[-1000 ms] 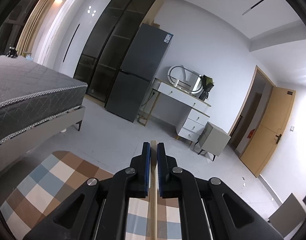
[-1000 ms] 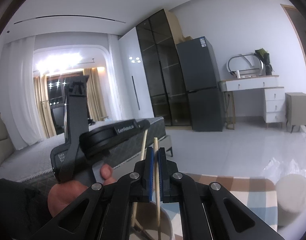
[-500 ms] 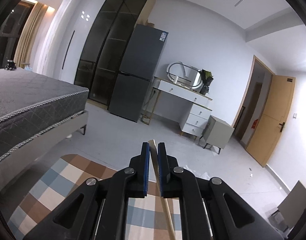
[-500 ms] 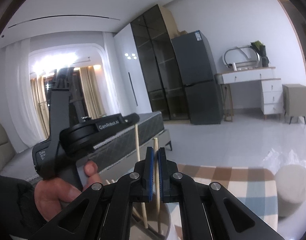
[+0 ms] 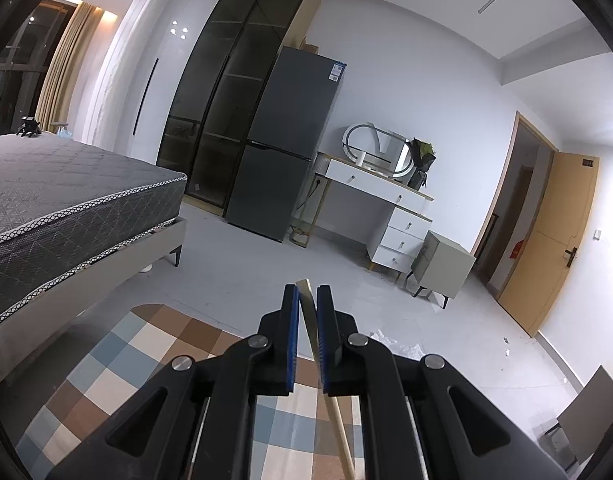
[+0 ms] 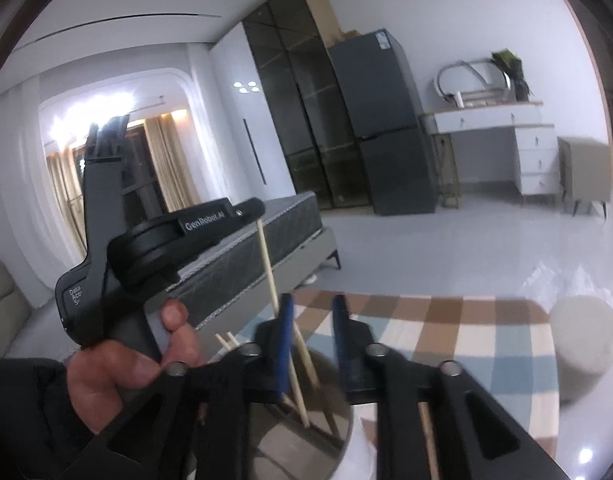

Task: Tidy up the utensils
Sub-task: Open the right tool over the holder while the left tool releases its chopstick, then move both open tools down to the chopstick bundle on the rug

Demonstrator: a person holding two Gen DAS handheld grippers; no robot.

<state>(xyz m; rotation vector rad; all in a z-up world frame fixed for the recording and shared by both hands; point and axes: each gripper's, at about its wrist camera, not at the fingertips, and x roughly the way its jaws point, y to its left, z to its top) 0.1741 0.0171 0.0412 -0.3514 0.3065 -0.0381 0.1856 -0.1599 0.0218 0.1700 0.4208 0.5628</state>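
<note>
A: Which way is the left chopstick (image 5: 308, 322) pointing?

B: Its long axis is running up and away between the blue pads, the square top poking just past the tips and leaning left, the round lower end slanting down to the right. The left hand-held gripper (image 5: 307, 300) is pinching it, jaws pressed together on the wood.

A: And the other side?

B: The right hand-held gripper (image 6: 311, 308) is opening its jaws. A second chopstick (image 6: 306, 360) is leaning in the gap near the left pad, tilted, touching neither pad as far as I can tell, its lower end sitting inside the cup (image 6: 346, 436) directly below. More sticks are standing in that cup too.

A: Any room around it?

B: The person's hand (image 6: 118, 372) is gripping the left tool just beside the cup. The checked rug (image 6: 446, 320) is spreading out beyond, a pale stool (image 6: 586, 336) is sitting well apart to the right, and the bed (image 5: 66, 200) is lying far left.
</note>
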